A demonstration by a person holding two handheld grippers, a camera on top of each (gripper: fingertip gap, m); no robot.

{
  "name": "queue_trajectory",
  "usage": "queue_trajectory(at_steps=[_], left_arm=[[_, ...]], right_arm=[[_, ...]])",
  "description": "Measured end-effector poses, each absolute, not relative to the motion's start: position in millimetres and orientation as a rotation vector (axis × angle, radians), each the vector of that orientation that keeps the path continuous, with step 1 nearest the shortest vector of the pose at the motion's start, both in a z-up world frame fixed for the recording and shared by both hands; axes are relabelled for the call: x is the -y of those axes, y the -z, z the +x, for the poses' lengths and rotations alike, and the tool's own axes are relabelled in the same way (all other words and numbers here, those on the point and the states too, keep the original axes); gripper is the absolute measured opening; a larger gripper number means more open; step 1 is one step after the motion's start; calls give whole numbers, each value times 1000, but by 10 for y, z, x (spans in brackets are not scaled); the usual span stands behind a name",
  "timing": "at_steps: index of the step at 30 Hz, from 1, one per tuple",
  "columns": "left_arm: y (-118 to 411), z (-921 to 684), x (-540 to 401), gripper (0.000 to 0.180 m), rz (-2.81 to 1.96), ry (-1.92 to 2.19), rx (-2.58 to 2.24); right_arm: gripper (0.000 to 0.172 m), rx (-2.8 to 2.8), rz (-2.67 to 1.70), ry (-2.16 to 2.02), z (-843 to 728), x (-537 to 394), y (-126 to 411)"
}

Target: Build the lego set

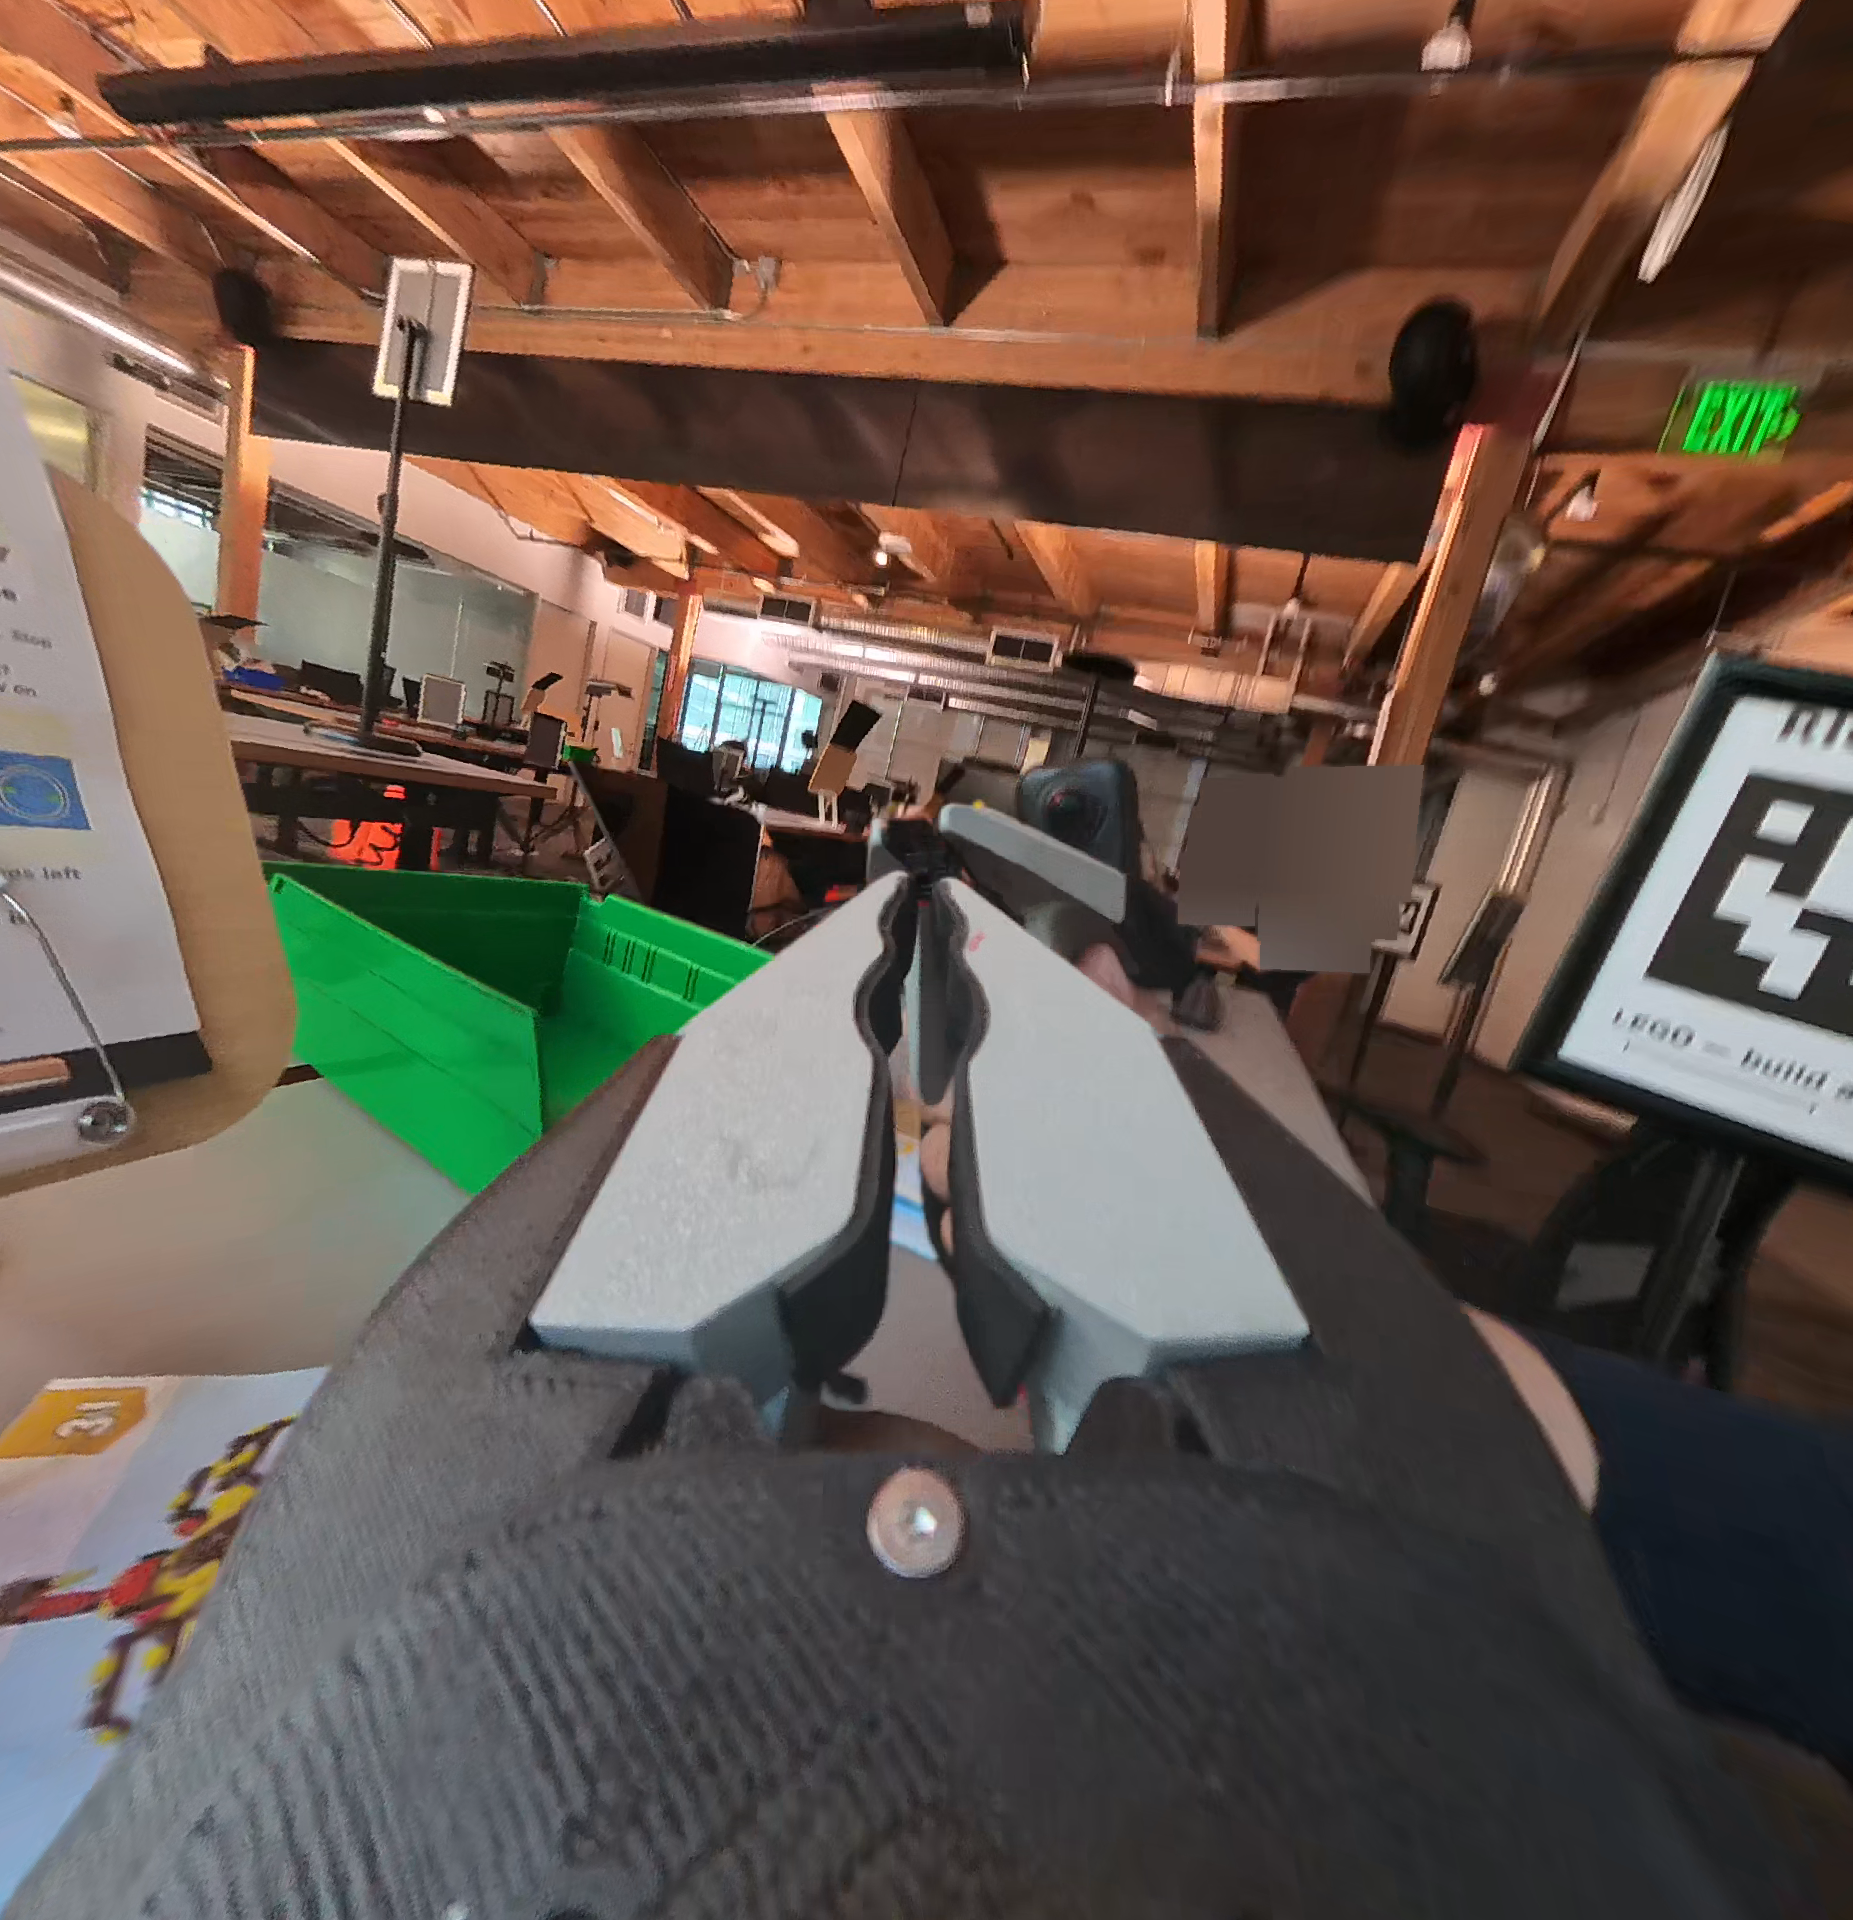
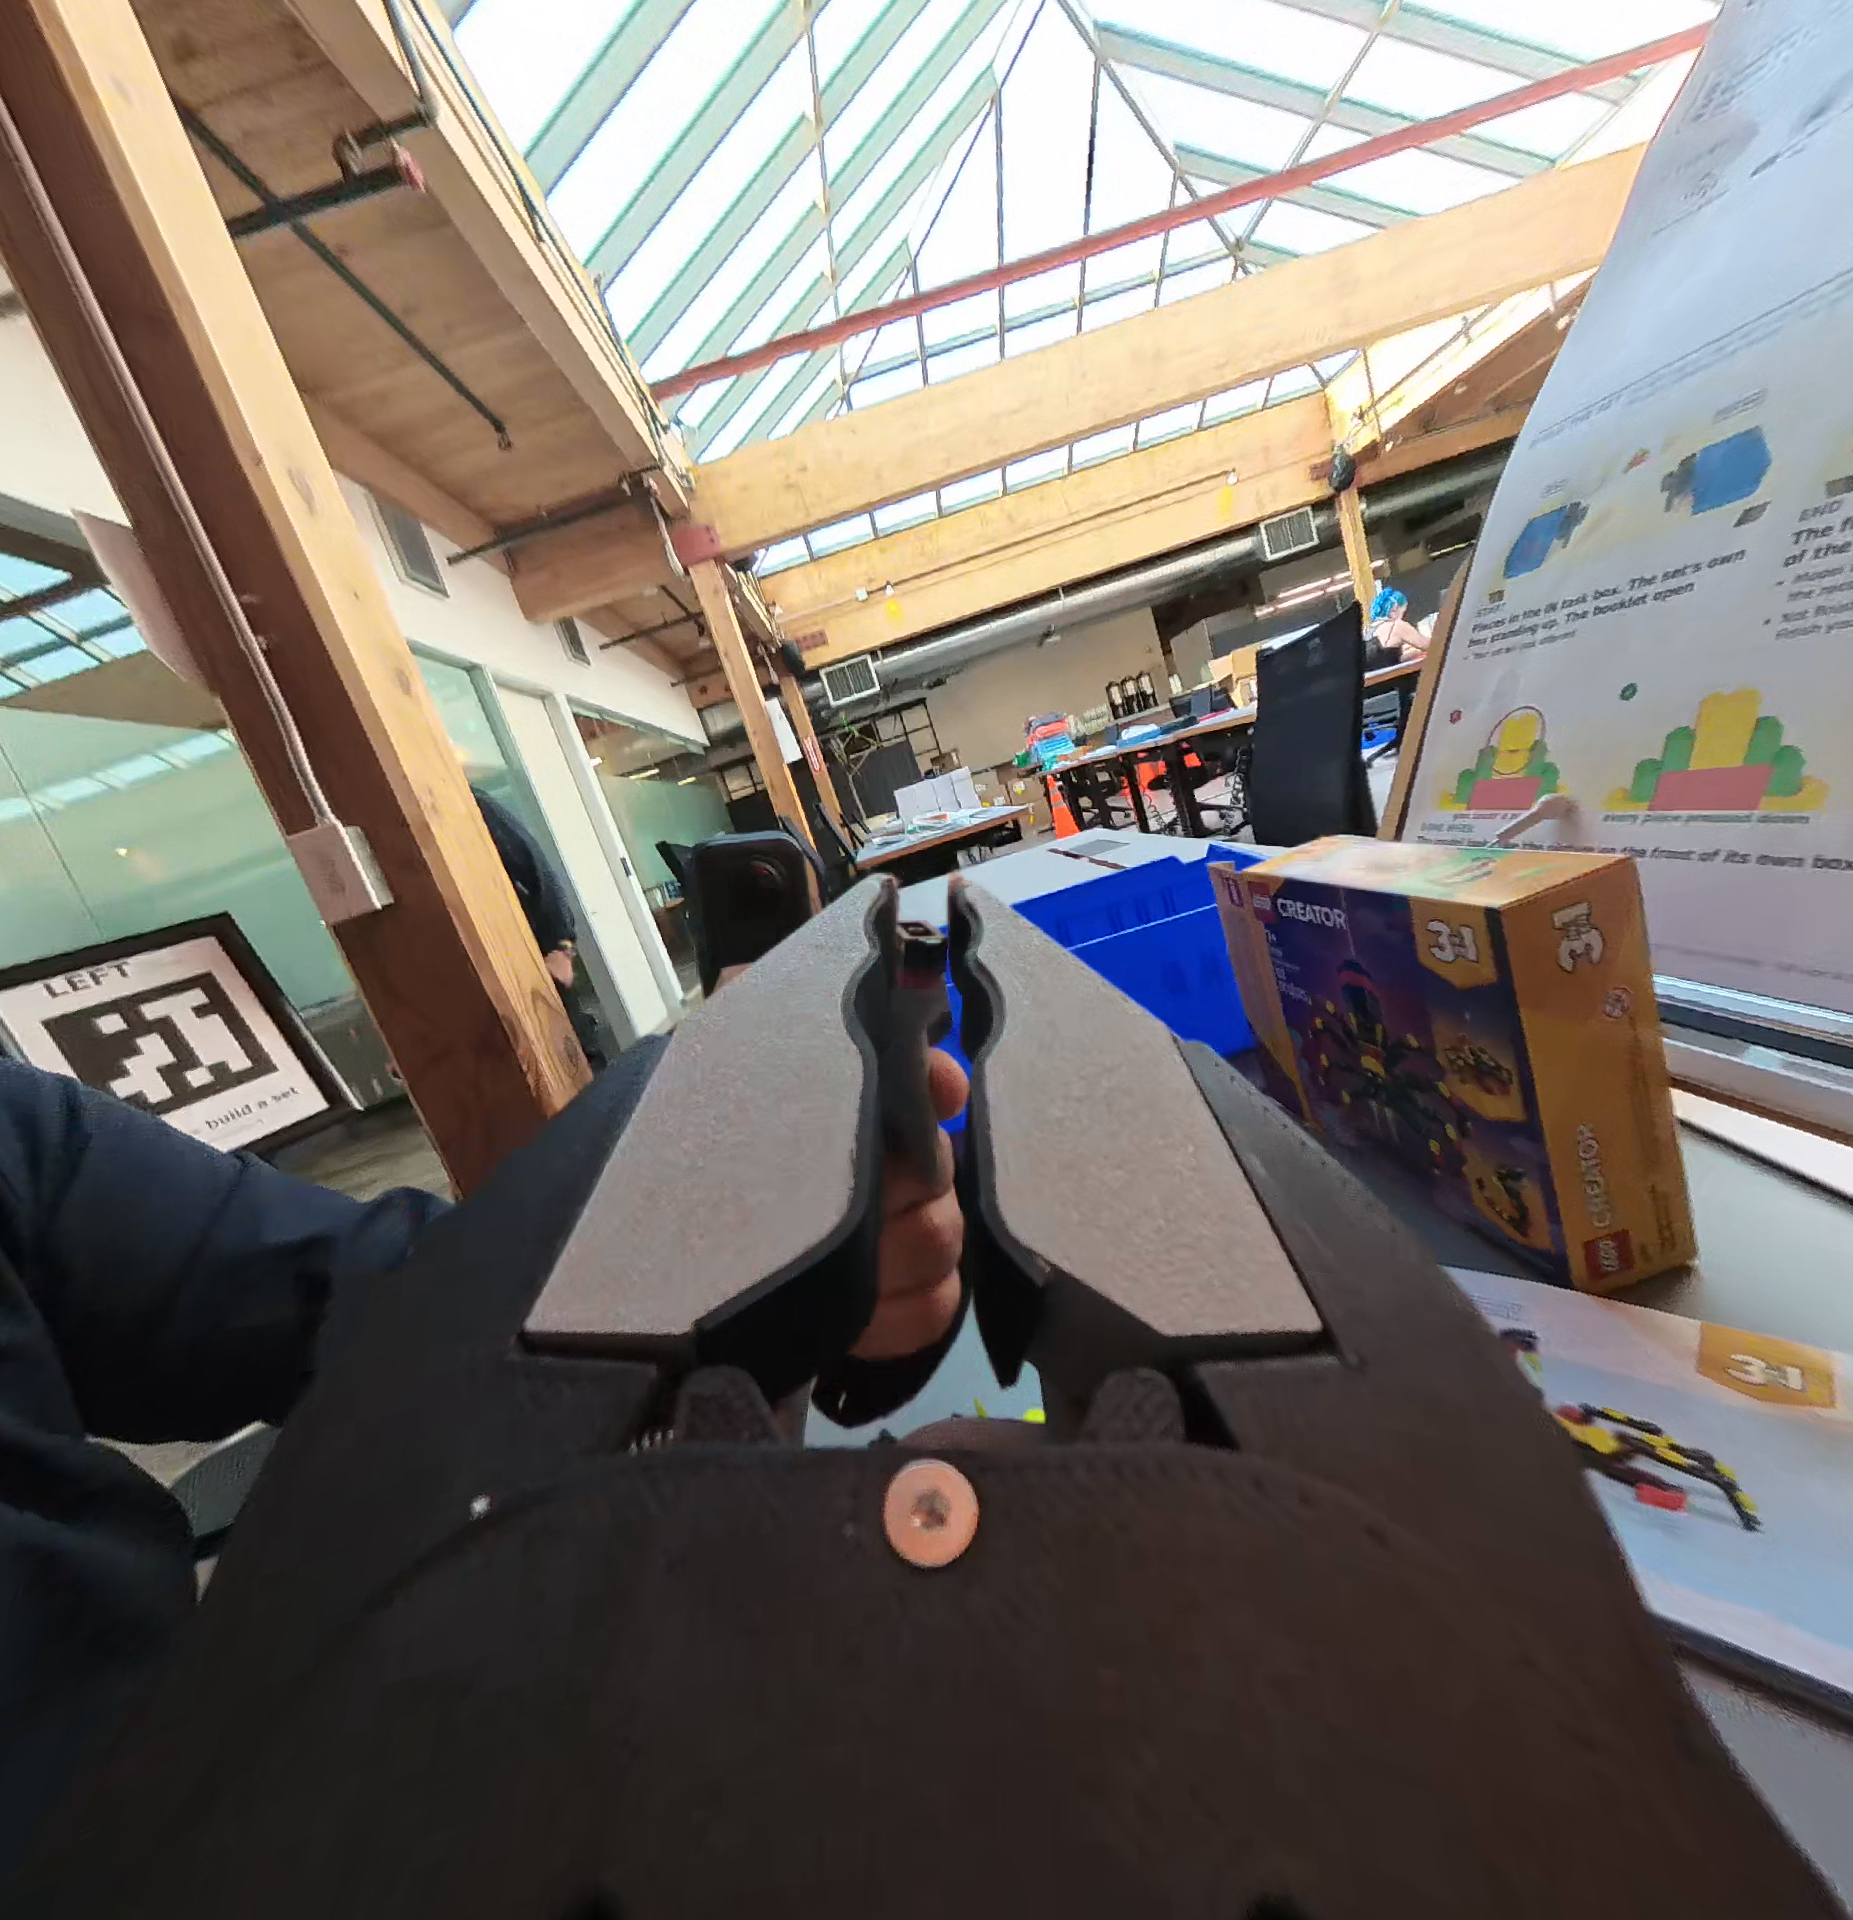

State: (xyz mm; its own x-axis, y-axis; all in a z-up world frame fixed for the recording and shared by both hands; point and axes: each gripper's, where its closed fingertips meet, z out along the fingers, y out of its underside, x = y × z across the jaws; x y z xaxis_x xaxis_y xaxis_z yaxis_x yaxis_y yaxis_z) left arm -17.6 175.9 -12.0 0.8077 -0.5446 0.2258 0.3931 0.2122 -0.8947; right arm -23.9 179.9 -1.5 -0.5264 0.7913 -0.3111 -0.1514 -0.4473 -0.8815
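Timber-beamed workshop, grey table (image 2: 1753,1226). Left gripper (image 1: 917,888), jaws clenched, meets the right gripper (image 2: 917,914) tip to tip. The right's narrow jaws pinch a small black-and-red piece (image 2: 917,951), held above the table beside a blue bin (image 2: 1140,935) where both tips can reach it.

Timber-beamed open workshop (image 1: 901,260), worktables (image 2: 1161,748)

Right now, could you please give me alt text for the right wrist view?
A small black and red piece sits between the tips of the right tongs; a blue bin and an orange toy box stand beyond to the right, under a skylight.
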Motion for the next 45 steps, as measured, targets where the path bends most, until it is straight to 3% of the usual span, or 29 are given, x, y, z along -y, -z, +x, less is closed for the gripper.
queue_trajectory(at_steps=[6, 19, 45], left_arm=[[122, -159, -1735, 0, -1221, 671, -208], [133, -41, -1697, 0, -1242, 684, -276], [54, -178, -1740, 1, -1122, 731, -65]], right_arm=[[11, 1227, -961, -2044, -104, -1813, 3], [5, 1383, -907, -1929, -121, -1649, 101], [3, 911, -962, -2173, -243, -1749, -57]])
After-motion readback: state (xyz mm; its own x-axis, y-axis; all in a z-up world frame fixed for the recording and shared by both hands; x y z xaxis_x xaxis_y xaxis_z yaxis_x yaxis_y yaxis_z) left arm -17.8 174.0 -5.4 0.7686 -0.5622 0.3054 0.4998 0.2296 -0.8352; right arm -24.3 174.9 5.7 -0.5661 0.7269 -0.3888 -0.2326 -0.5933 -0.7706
